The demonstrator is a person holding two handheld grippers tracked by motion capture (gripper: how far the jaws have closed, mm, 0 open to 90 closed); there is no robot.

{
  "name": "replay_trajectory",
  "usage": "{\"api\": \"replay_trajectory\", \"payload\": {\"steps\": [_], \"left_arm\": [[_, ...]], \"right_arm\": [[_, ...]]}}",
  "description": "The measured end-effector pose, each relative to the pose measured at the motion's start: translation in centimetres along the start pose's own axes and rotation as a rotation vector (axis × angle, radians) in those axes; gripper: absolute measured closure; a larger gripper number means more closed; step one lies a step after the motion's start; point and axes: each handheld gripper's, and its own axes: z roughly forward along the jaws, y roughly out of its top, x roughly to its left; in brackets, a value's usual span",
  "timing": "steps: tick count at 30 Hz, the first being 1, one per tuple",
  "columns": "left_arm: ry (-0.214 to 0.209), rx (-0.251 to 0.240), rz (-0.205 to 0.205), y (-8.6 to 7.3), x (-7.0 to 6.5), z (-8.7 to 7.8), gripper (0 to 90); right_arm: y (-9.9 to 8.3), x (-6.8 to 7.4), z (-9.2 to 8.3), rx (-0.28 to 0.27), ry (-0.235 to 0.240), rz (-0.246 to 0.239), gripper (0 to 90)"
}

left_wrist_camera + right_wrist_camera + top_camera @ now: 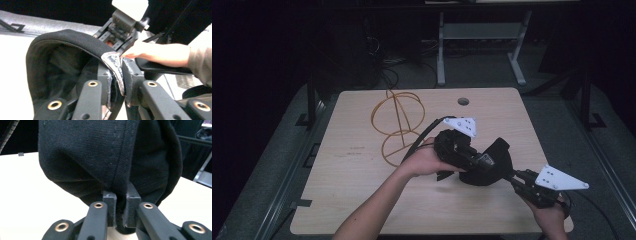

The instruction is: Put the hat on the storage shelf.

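One black cap (492,165) is held above the table (362,200), near its right-front part, between two grippers. The left gripper (116,82) is clamped on the cap's rim and inner band; the right gripper (121,212) is pinched on a fold of crown fabric at the seam. Judgement: keeping both grips firm and pulling evenly should hold the cap open without slipping. Also present: one yellow wire frame (397,125), well apart at the table's far side.
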Motion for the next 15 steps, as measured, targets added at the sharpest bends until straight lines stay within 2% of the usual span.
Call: {"api": "replay_trajectory", "payload": {"steps": [1, 2, 4, 5, 6, 7, 8, 9, 12, 14, 15], "left_arm": [[0.0, 0.0, 0.0, 0.0, 0.0, 0.0, 71.8], [0.047, 0.007, 0.008, -0.1, -0.1, -0.2, 69.2], [0.062, 0.01, 0.012, -0.2, -0.1, -0.4, 67.4], [0.078, 0.009, 0.006, -0.2, -0.2, -0.5, 61.6], [0.107, 0.012, 0.005, -0.3, -0.3, -0.8, 59.6], [0.128, 0.018, 0.007, -0.3, -0.4, -1.0, 58.5], [0.128, 0.018, 0.007, -0.3, -0.4, -1.0, 57.3], [0.162, 0.025, 0.011, -0.5, -0.5, -1.4, 55.9], [0.204, 0.028, 0.02, -0.8, -0.9, -2.1, 50.5], [0.213, 0.025, 0.023, -0.9, -0.9, -2.4, 47.1], [0.236, 0.019, 0.02, -1.3, -1.1, -2.9, 45.2]], "right_arm": [[0.0, 0.0, 0.0, 0.0, 0.0, 0.0, 84.0], [0.2, -0.2, -0.1, 0.01, 0.013, 0.021, 84.6], [0.4, -0.2, -0.1, 0.01, 0.021, 0.031, 85.1], [0.7, -0.5, -0.3, 0.004, 0.037, 0.059, 85.9], [0.9, -0.5, -0.3, 0.005, 0.045, 0.075, 86.1], [1.0, -0.6, -0.3, 0.006, 0.05, 0.077, 86.3], [1.0, -0.6, -0.3, 0.006, 0.05, 0.077, 86.3], [1.4, -0.8, -0.2, 0.014, 0.07, 0.091, 86.9], [2.0, -0.9, -0.1, 0.028, 0.085, 0.109, 86.9], [2.2, -1.0, 0.0, 0.028, 0.089, 0.11, 87.0], [2.5, -1.3, 0.0, 0.033, 0.098, 0.122, 87.2]]}}
